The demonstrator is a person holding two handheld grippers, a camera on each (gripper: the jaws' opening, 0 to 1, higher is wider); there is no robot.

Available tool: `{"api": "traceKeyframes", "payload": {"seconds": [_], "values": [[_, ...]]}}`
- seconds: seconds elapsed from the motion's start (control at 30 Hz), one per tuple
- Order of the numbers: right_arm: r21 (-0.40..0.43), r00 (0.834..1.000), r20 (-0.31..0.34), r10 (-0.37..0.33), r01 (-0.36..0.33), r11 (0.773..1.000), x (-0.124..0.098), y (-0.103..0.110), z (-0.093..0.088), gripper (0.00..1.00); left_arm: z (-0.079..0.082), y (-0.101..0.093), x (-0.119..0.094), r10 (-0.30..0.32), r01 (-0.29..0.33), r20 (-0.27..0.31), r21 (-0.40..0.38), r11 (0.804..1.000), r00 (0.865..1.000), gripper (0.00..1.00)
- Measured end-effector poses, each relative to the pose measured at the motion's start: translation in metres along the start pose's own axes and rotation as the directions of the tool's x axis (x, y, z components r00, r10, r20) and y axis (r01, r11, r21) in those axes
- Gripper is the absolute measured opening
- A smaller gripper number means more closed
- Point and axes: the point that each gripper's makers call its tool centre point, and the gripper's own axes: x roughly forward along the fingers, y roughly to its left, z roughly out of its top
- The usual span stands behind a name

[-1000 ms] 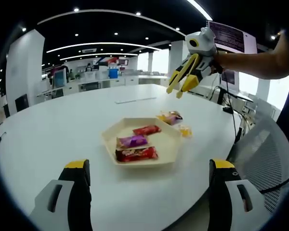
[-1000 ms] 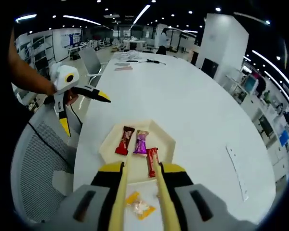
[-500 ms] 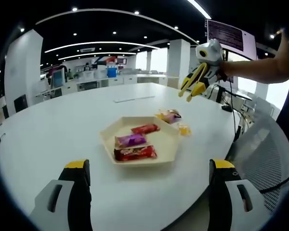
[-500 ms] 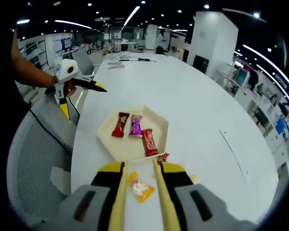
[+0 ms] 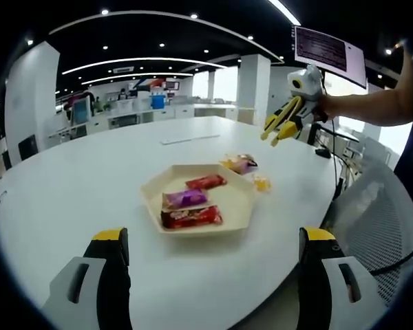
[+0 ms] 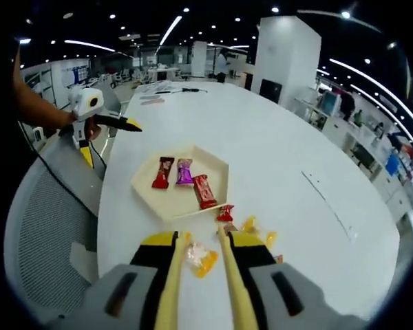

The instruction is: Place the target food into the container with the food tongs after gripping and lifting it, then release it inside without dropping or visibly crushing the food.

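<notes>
A cream hexagonal tray (image 5: 239, 206) (image 6: 151, 199) on the white round table holds a red bar (image 5: 206, 181), a purple bar (image 5: 182, 199) and a dark red bar (image 5: 189, 216). Loose wrapped sweets lie beside it: a purple-gold one (image 5: 241, 163) and a yellow one (image 5: 261, 183). My right gripper (image 6: 201, 240) (image 5: 274, 134) is shut on yellow food tongs (image 6: 230, 282). It hangs above the table, back from the tray, and a yellow-wrapped sweet (image 6: 201, 258) shows on the table between the tong arms. My left gripper (image 5: 213, 237) (image 6: 113, 146) stands wide open and holds nothing, on the tray's other side.
More sweets, red (image 6: 225, 213) and yellow (image 6: 250, 223), lie near the tray's edge. A grey mesh chair (image 6: 51, 227) (image 5: 385, 220) stands at the table's rim. Cables and papers (image 6: 186, 89) rest at the table's far end. A flat strip (image 6: 330, 206) lies on the tabletop.
My right gripper with the tongs has drawn up and back from the tray, so more loose sweets show near it. The left gripper has stayed put.
</notes>
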Motion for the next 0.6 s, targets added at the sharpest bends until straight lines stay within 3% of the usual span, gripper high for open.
{"api": "traceKeyframes", "payload": {"seconds": [0.27, 0.43, 0.6], "values": [[-0.054, 0.998, -0.068, 0.018, -0.021, 0.998, 0.020, 0.013, -0.035, 0.27, -0.002, 0.002, 0.000, 0.007, -0.007, -0.005, -0.003, 1.000, 1.000, 1.00], [-0.089, 0.994, -0.104, 0.022, -0.031, 0.996, 0.026, 0.016, -0.046, 0.27, -0.001, 0.001, -0.001, 0.010, -0.010, -0.006, -0.004, 1.000, 1.000, 1.00], [-0.179, 0.989, -0.148, 0.028, -0.055, 0.982, 0.034, 0.018, -0.053, 0.27, -0.002, 0.001, 0.000, 0.006, -0.006, -0.009, -0.005, 1.000, 1.000, 1.00]]}}
